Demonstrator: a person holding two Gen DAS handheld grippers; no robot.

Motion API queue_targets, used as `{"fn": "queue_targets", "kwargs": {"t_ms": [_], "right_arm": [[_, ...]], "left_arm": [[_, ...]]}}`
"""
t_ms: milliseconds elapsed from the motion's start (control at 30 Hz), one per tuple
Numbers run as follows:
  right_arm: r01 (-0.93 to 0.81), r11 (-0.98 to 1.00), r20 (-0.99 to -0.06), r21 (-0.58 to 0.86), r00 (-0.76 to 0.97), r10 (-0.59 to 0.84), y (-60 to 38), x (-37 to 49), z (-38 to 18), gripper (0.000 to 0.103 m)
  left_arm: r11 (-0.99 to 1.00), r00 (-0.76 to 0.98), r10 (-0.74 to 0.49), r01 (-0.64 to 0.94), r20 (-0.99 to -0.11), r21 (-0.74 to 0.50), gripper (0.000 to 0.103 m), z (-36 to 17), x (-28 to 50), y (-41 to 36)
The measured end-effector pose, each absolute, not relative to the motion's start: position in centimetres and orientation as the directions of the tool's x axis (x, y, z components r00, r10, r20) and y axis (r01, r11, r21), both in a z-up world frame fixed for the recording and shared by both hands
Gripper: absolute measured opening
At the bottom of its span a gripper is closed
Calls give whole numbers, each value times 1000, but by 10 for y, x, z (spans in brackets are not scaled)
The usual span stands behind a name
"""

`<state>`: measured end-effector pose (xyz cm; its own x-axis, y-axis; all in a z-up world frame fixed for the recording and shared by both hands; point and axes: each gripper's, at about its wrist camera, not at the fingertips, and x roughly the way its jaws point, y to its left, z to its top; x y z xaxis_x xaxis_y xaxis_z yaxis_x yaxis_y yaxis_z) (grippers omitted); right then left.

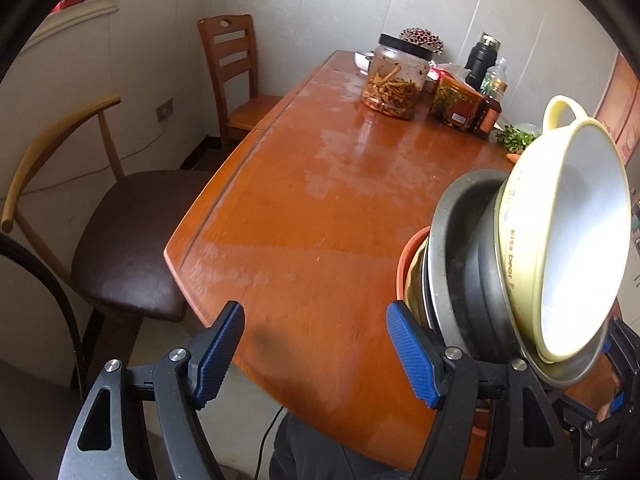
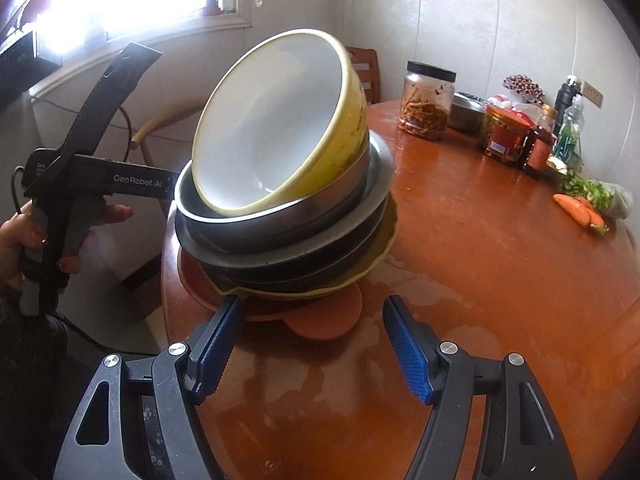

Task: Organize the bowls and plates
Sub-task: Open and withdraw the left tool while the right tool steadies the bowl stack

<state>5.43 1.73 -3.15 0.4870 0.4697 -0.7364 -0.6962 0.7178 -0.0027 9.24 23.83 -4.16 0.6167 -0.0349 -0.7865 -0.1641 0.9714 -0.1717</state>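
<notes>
Each hand-held gripper has black arms, silver screws and ribbed blue pads. At nine o'clock, the left one carries white "GenRobot.AI" lettering; red-painted nails on the hand.

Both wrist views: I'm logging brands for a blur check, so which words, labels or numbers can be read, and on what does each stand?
"kiss bear": outer wall of the yellow bowl, left wrist view.
"GenRobot.AI": bar of the left hand-held gripper, right wrist view.
Small white print at that bar's end: too small to read.
Red label on the jar and the label on the brown bottle: blurred, unreadable.
</notes>
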Motion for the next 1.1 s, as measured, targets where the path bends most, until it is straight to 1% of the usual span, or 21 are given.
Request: {"fn": "queue_targets", "kwargs": {"t_ms": [67, 267, 467, 800, 867, 900, 933, 1100], "right_arm": [[-701, 713, -736, 18, 473, 483, 17, 59, -32, 76], [-712, 702, -737, 39, 454, 501, 14, 72, -32, 76], [-680, 731, -741, 58, 462, 488, -1, 82, -33, 77], [-604, 795, -744, 44, 511, 430, -52, 96, -30, 77], [-587, 808, -744, 50, 518, 422, -64, 99, -30, 77], [-577, 815, -743, 51, 524, 417, -70, 99, -30, 77], [-569, 821, -742, 53, 528, 413, -76, 101, -30, 77], [-530, 846, -737, 66, 545, 399, -107, 109, -29, 77]], "left_arm": [[976, 618, -35, -148, -785, -159, 73, -41, 97, 236], [992, 616, -18, -89, -788, -92, 71, -37, 114, 216], [999, 612, -9, -29, -791, -33, 70, -34, 134, 184], [998, 607, -35, 57, -794, 0, 69, -30, 165, 125], [996, 607, -65, 92, -792, -12, 69, -29, 170, 111], [991, 595, -108, 124, -796, -41, 69, -28, 173, 103], [989, 592, -121, 137, -797, -48, 69, -28, 175, 96], [987, 587, -114, 162, -801, -21, 69, -29, 190, 63]]}}
